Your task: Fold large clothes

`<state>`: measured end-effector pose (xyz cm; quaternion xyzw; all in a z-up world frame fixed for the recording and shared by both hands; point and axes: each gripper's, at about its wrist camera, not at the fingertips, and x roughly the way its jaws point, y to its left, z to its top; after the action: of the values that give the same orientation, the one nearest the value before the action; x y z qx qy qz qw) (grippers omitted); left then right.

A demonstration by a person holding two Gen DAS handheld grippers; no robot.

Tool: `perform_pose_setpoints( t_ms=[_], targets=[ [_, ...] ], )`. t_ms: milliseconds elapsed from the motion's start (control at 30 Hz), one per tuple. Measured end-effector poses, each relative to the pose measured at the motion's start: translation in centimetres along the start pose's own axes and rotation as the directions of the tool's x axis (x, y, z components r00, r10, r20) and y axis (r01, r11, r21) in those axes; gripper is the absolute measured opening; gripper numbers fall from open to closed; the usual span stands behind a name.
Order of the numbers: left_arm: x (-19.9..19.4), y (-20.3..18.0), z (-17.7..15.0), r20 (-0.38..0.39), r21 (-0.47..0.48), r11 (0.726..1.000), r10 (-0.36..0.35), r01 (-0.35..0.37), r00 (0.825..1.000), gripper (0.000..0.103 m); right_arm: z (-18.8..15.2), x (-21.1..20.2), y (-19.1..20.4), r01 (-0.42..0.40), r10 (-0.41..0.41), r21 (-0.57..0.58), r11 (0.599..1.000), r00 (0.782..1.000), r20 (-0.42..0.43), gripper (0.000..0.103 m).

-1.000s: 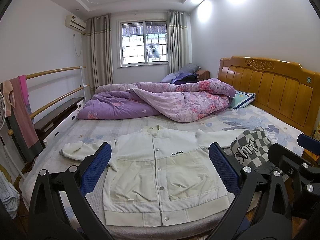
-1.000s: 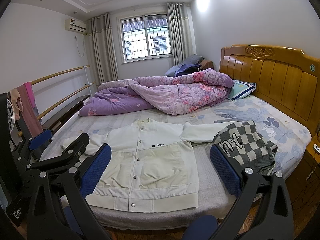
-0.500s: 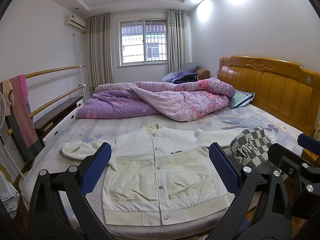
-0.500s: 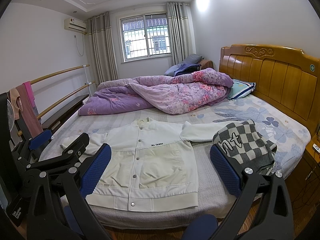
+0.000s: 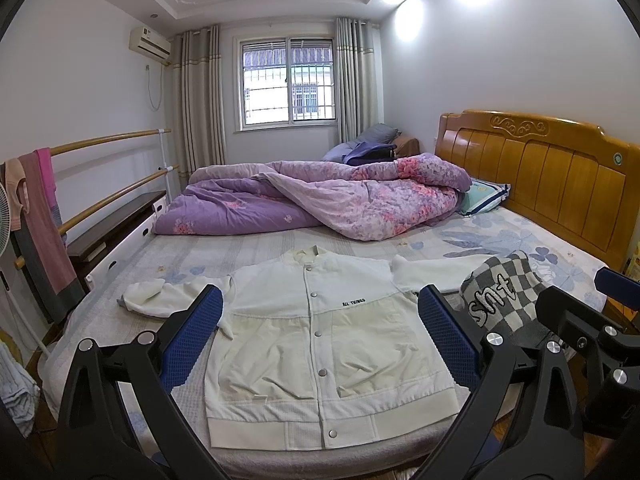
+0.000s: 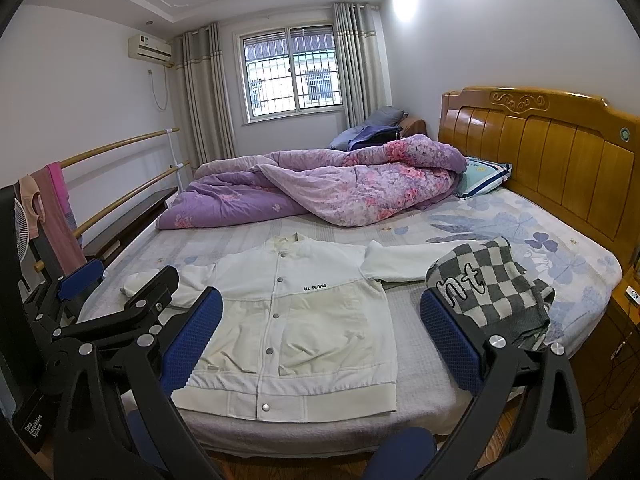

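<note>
Left wrist view. Cream snap-front jacket (image 5: 320,344) spread flat and face-up on the bed (image 5: 500,236), collar toward the purple quilt (image 5: 320,200), hem at the near mattress edge. Left gripper (image 5: 320,334) released, jaws wide apart, poised above and short of the garment, touching nothing; jacket body framed squarely between the two blue pads (image 5: 192,336). Left sleeve (image 5: 160,298) bunched beyond the left pad; right sleeve (image 5: 436,272) stretched toward a grey checked sweater (image 5: 504,300) lying just beside it, cuff apparently tucked under the knit. Right gripper (image 5: 624,284) partly visible at the right margin.

Right wrist view. Right gripper (image 6: 320,334) likewise released and empty, set back from the bed edge; jacket (image 6: 296,320) lying left of centre between the pads, checked sweater (image 6: 492,292) directly behind the right pad. Left gripper (image 6: 84,276) at the left margin, over the bunched sleeve end.

Step in hand, by judgement: approach for the first fold. Best done by pinching a single layer at shoulder and hem corner on one side, freeing the right cuff from the sweater first, and folding each sleeve inward over the snaps before doubling hem to collar. Risk: dragging the sweater along with the sleeve.
</note>
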<state>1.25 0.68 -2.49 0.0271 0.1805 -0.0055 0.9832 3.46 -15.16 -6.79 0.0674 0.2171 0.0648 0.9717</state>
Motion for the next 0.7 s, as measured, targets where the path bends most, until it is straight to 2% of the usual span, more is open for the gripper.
perform_pose_setpoints(
  t_ms=[333,700],
  targets=[
    [0.3,0.1,-0.1,-0.015,-0.002,1.000,-0.007,0.007,1.000,0.098,-0.2,0.1,-0.1,0.001,-0.001,-0.001,1.000,1.000,-0.004,0.095],
    [2.4,0.4,-0.3,-0.056,-0.004,1.000,-0.002,0.002,0.998,0.098,-0.1,2.2,0.2,-0.002,0.002,-0.001,1.000,0.999,-0.050,0.096]
  ],
)
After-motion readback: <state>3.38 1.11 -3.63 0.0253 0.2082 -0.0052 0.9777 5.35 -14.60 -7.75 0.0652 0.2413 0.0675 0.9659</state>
